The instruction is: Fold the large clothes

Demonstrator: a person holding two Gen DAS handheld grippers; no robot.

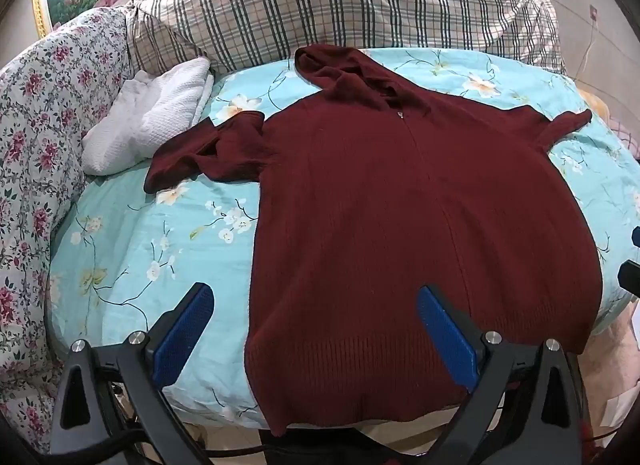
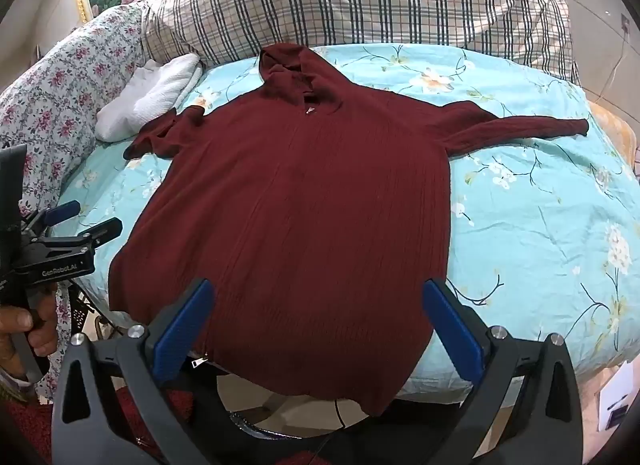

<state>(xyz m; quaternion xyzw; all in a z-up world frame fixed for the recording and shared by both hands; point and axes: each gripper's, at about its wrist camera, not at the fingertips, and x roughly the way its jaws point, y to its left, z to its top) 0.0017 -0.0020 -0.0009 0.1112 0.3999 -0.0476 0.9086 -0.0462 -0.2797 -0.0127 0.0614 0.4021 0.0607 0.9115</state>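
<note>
At 6 o'clock, left gripper (image 1: 314,329) and right gripper (image 2: 320,321) are hovering wide open, holding nothing, over the hoodie (image 1: 420,225) hem. Hoodie is lying flat on the bed (image 1: 152,249), hood at 12, sleeves out, likely spread for folding.

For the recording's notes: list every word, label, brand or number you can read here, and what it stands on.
"GenRobot.AI": on the black body of the left gripper, seen from the right wrist view.
Small tag at the neck of the maroon hooded sweater: too small to read.
Papers at the lower right edge: print too blurred to read.
</note>
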